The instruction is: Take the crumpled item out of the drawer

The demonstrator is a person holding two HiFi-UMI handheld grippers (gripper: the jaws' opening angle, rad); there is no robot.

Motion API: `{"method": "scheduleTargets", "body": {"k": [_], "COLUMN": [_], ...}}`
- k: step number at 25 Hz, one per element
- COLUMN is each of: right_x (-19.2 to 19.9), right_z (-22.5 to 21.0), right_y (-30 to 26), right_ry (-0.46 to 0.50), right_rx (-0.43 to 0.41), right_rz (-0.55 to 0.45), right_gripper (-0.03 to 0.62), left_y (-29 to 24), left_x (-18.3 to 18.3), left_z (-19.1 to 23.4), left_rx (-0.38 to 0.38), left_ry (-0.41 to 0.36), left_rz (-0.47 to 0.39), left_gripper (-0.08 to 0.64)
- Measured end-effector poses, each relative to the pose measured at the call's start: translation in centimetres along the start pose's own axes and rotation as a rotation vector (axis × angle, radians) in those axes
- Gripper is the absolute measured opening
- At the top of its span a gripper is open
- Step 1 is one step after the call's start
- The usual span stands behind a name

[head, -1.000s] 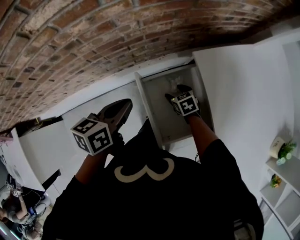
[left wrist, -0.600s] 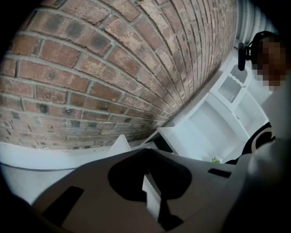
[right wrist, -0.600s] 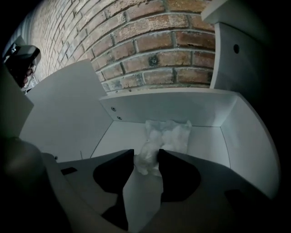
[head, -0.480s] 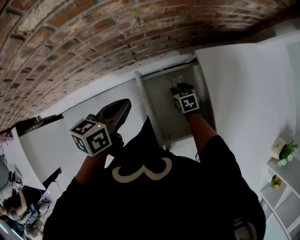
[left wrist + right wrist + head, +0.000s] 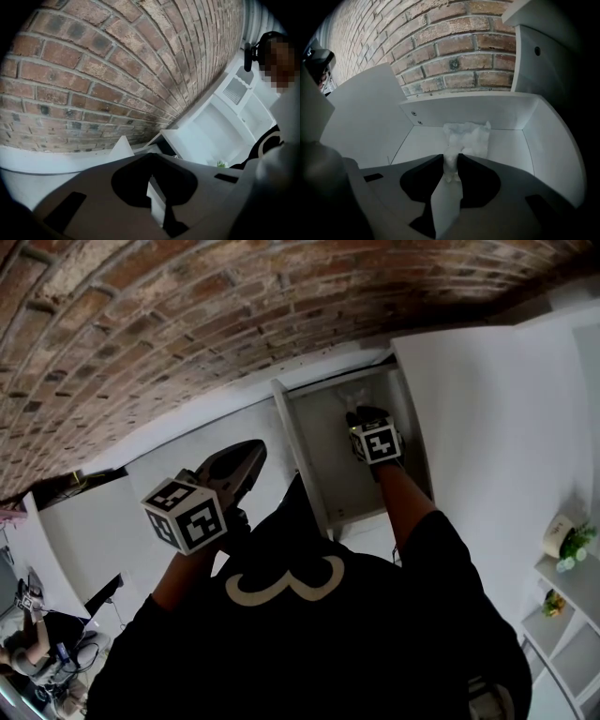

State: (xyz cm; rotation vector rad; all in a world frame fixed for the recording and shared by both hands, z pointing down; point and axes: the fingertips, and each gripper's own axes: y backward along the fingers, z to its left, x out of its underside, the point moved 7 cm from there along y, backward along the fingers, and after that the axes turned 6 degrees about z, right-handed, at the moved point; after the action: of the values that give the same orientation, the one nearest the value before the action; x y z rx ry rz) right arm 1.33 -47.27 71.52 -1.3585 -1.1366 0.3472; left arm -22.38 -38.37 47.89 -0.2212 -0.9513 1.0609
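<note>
A crumpled white paper (image 5: pixel 468 135) lies at the far end of the open white drawer (image 5: pixel 464 110), against its back wall. My right gripper (image 5: pixel 451 158) reaches into the drawer, and its jaws are closing with a fold of the paper pinched between the tips. From the head view the right gripper (image 5: pixel 361 414) is low inside the drawer (image 5: pixel 302 463), and the paper (image 5: pixel 351 394) shows just beyond it. My left gripper (image 5: pixel 251 450) hovers shut and empty over the white top to the left of the drawer; the left gripper view shows the left gripper (image 5: pixel 151 157) pointing toward the brick wall.
A brick wall (image 5: pixel 187 324) runs behind the white cabinet (image 5: pixel 487 418). A white shelf unit with small plants (image 5: pixel 565 547) stands at the right. The drawer's side walls (image 5: pixel 555 154) close in on both sides of the right gripper.
The right gripper moved deeper into the drawer toward the paper. The left gripper stayed where it was.
</note>
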Motion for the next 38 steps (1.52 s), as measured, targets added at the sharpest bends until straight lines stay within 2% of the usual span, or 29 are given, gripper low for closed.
{"method": "scheduleTargets", "body": {"k": [12,22,30,38], "right_x": [0.5,-0.3,1.0,2.2], "right_z": [2.5,5.7,8.4,11.0], "right_y": [3.4,11.0,18.0,25.8], "right_ry": [0.013,0.015,0.033,0.004], "right_rx": [-0.036,-0.065,-0.102,-0.173], "right_rz": [-0.039,-0.168,-0.285,-0.445], "right_gripper": [0.095,0.095,0.095,0.095], "left_y": [1.8,4.1,5.6,7.6], "left_x": [1.3,2.9,4.6,6.0], "left_z": [-1.9,-4.8,-8.0,-11.7], "left_rx": [0.011,0.038,0.058,0.081], "left_ry": [-0.018,-0.049,-0.087,-0.141], "left_rz": [-0.029,-0.069,-0.103,-0.145], "left_gripper": [0.002,0.002,0.002,0.002]}}
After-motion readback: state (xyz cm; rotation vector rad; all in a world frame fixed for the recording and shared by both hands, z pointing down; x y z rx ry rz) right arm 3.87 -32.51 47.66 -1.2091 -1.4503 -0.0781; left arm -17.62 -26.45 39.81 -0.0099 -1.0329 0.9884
